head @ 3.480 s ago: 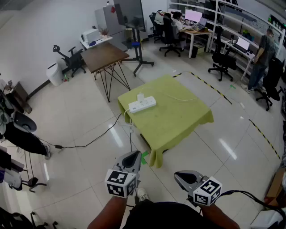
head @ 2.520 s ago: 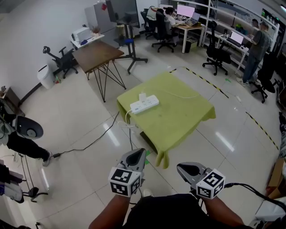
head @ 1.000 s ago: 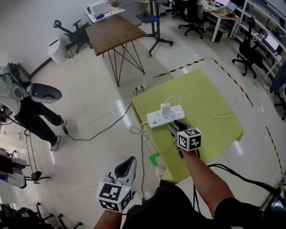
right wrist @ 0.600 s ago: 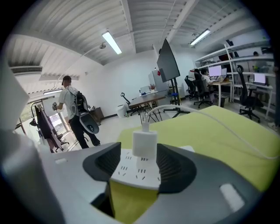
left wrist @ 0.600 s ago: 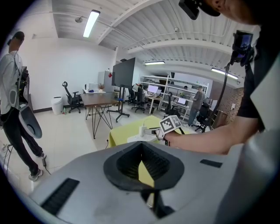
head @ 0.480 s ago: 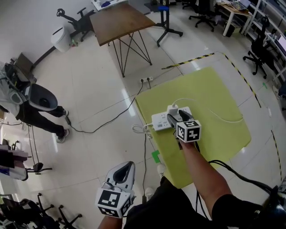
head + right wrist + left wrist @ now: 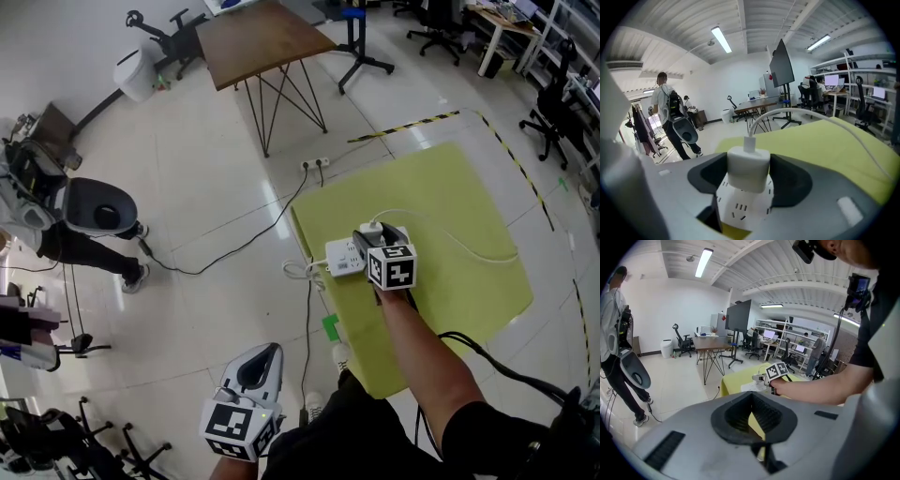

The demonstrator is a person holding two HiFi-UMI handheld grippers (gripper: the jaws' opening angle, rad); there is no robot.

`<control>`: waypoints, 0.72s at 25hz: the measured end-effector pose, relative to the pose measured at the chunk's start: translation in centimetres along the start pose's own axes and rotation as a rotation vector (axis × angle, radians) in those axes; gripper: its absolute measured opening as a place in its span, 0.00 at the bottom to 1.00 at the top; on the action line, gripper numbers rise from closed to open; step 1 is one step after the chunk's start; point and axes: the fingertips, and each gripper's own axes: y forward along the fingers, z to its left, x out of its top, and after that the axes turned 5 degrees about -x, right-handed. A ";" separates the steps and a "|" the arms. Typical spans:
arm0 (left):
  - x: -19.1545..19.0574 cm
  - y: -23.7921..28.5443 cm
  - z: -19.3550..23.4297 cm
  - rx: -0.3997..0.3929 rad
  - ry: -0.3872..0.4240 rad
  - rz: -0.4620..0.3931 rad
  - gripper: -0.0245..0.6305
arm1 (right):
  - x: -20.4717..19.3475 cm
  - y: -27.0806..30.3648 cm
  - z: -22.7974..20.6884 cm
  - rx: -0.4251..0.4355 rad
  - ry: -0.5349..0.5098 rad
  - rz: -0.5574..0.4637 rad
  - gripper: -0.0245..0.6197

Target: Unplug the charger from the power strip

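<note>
A white power strip [image 7: 343,256] lies near the left edge of the yellow-clothed table [image 7: 450,206]. A white charger [image 7: 372,228] is plugged into it, and its white cable [image 7: 450,236] curves off to the right. My right gripper [image 7: 375,234] is over the strip. In the right gripper view the charger [image 7: 748,167] stands upright on the strip [image 7: 743,206] between the dark pads [image 7: 790,180], and the jaws are opening around it. My left gripper [image 7: 266,350] hangs low by my body, shut and empty, well away from the table.
A wooden table [image 7: 258,37] on thin black legs stands beyond. The strip's cable runs across the tiled floor to a floor socket [image 7: 314,165]. A person [image 7: 66,211] with a backpack stands at the left. Office chairs [image 7: 553,103] are at the far right.
I walked up to the yellow table. My right gripper reached out over the power strip and came around the charger. The left gripper stayed low near my body.
</note>
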 end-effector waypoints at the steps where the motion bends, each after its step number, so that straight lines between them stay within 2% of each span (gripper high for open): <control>1: 0.1 -0.1 0.1 0.001 -0.002 -0.001 0.05 | 0.1 0.0 0.0 -0.006 -0.005 0.001 0.47; 5: 0.3 -0.1 0.5 0.000 -0.009 -0.006 0.05 | 0.3 0.1 0.1 -0.015 -0.010 0.005 0.46; 11: 0.8 -0.1 0.4 -0.016 -0.017 -0.019 0.05 | 3.1 -1.7 0.4 0.000 -0.015 -0.060 0.46; 14: 1.0 -0.6 0.4 -0.019 -0.018 -0.038 0.05 | 2.6 -3.8 1.1 0.048 -0.002 -0.030 0.46; 18: 1.4 -1.5 0.3 -0.030 -0.009 -0.064 0.05 | -0.1 -8.0 3.2 0.155 0.005 0.032 0.46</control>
